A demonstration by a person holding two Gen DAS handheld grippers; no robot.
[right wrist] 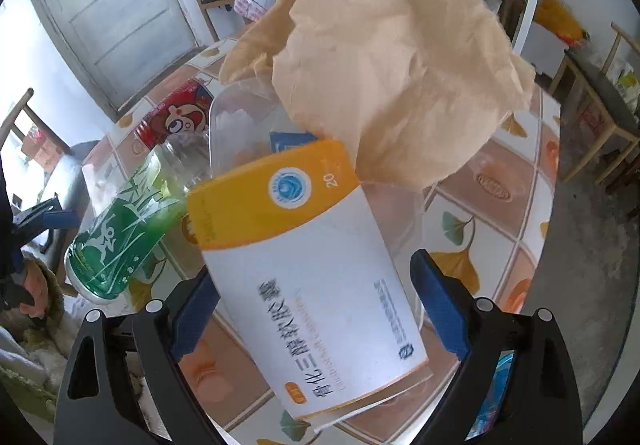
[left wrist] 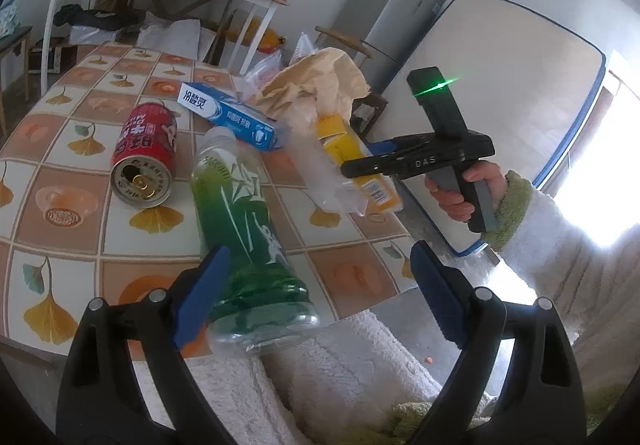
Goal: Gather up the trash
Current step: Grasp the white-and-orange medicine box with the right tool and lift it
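Orange-and-white cardboard box (right wrist: pixel 308 265) lying in a clear plastic tray (right wrist: pixel 240 117) on the tiled desk (right wrist: pixel 516 181), between the wide-apart pads of the right hand-held gripper (right wrist: pixel 316 309). Best squeezed gently across its flat sides, crumpled tan paper (right wrist: pixel 400 65) left alone. Left hand-held gripper (left wrist: pixel 316 297) also spread, straddling a slick green bottle (left wrist: pixel 244 229)
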